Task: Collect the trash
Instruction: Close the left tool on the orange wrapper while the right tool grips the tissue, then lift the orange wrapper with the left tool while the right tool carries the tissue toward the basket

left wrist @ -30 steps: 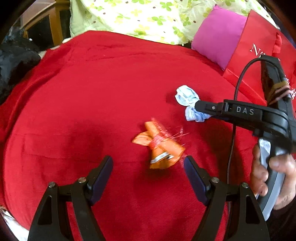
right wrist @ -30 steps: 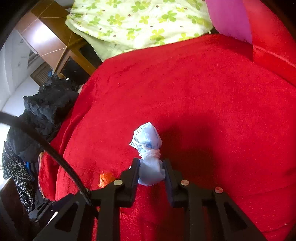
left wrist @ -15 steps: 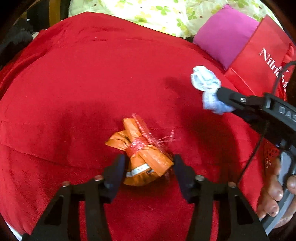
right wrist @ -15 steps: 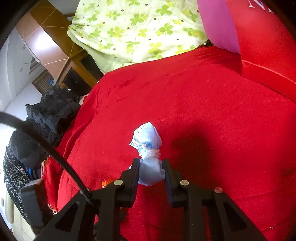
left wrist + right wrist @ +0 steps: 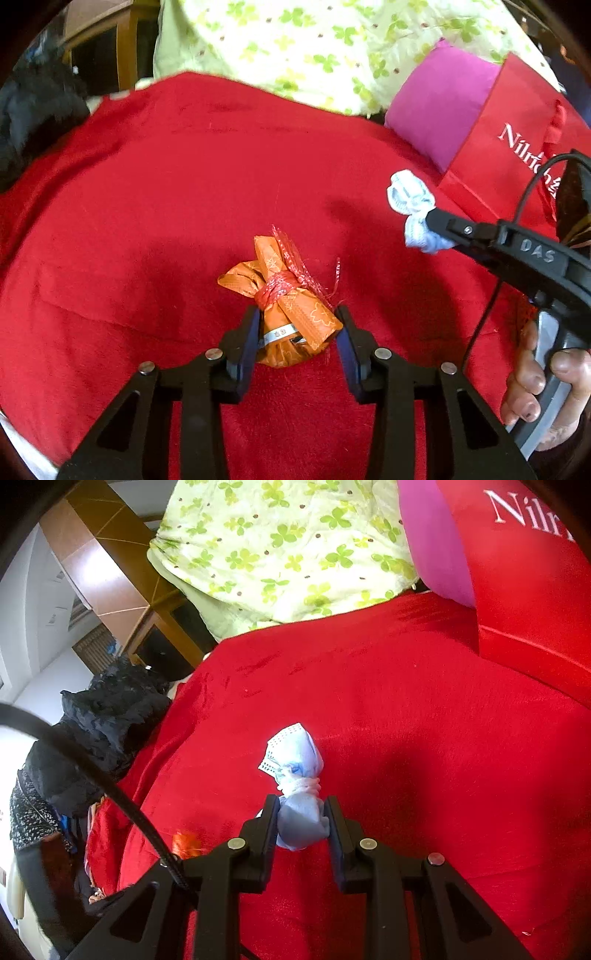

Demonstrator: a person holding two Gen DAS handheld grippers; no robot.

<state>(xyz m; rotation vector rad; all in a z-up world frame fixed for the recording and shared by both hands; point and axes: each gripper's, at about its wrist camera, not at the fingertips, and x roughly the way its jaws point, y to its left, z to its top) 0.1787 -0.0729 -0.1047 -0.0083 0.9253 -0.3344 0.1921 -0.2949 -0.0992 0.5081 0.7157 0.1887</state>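
Note:
An orange wrapper bundle (image 5: 288, 310) tied with red string sits between the fingers of my left gripper (image 5: 295, 338), which is shut on it just above the red blanket (image 5: 147, 206). My right gripper (image 5: 301, 825) is shut on a knotted light blue face mask (image 5: 295, 771) and holds it above the blanket. In the left wrist view the mask (image 5: 413, 210) hangs at the right gripper's tip, near a red paper bag (image 5: 509, 155) that lies at the far right. The orange bundle also shows small in the right wrist view (image 5: 186, 843), low on the left.
A magenta pillow (image 5: 439, 103) and a green-flowered quilt (image 5: 314, 48) lie behind the blanket. Dark clothing (image 5: 96, 731) is piled off the blanket's left edge, by wooden furniture (image 5: 110, 572). The red paper bag also fills the upper right in the right wrist view (image 5: 524, 590).
My left gripper moved in and closed on the orange bundle, then raised it slightly. My right gripper lifted the blue mask off the blanket and carried it toward the red bag.

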